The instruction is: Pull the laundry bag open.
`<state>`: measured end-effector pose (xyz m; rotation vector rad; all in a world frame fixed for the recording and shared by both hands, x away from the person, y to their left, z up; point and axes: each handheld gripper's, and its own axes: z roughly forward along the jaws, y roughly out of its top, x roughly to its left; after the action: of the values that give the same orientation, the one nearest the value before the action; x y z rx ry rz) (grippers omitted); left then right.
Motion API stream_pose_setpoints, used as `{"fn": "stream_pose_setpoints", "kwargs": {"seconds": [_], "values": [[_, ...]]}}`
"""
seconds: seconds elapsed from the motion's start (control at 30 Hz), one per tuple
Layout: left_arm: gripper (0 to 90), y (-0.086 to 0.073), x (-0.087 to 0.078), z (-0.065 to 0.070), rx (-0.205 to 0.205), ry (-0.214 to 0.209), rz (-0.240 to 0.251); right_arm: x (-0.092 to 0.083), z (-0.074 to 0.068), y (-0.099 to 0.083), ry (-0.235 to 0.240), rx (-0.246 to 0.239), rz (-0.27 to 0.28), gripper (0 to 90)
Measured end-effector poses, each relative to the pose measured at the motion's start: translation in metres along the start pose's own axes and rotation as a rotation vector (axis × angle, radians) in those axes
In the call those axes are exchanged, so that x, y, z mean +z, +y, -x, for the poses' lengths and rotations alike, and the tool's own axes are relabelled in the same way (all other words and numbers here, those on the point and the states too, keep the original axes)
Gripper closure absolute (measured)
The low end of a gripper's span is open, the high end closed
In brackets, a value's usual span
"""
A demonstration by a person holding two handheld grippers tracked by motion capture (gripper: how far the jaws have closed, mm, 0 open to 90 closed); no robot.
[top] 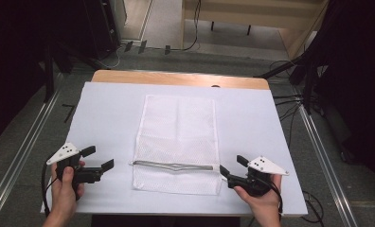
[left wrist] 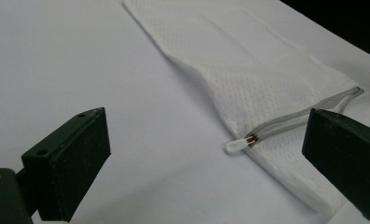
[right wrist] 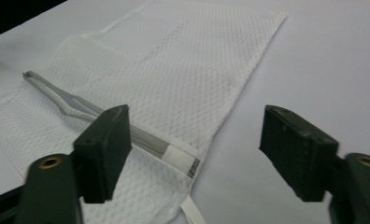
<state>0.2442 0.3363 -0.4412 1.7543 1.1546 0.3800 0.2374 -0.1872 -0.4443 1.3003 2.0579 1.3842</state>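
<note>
Flanking mesh bag (top: 178,142) – grippers apart, zipper (top: 174,166) seemingly shut.

No text, label, brand, number or sign can be read anywhere in these views.

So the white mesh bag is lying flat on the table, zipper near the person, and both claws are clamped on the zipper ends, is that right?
Not quite. Both claws are open and hold nothing: the left claw and right claw sit just off the ends of the zipper, as the high view shows. The mesh bag does lie flat.
</note>
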Motion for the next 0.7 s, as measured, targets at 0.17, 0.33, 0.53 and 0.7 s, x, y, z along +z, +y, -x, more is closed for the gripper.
{"fn": "stream_pose_setpoints", "kwargs": {"seconds": [0.17,0.33,0.53,0.7], "values": [[0.9,-0.008,-0.005,-0.007,0.040,0.044,-0.025,-0.010,0.018,-0.001,-0.024,0.027,0.026,15.1],[0.0,-0.012,-0.011,-0.012,0.045,0.047,-0.030,-0.022,0.039,-0.005,-0.100,0.053,0.048,15.0],[0.0,-0.014,-0.013,-0.021,0.029,0.064,-0.033,-0.032,0.065,-0.015,-0.159,0.067,0.048,15.3],[0.0,-0.015,-0.018,-0.030,0.004,0.074,-0.016,-0.035,0.078,-0.022,-0.203,0.081,0.038,15.3]]}}
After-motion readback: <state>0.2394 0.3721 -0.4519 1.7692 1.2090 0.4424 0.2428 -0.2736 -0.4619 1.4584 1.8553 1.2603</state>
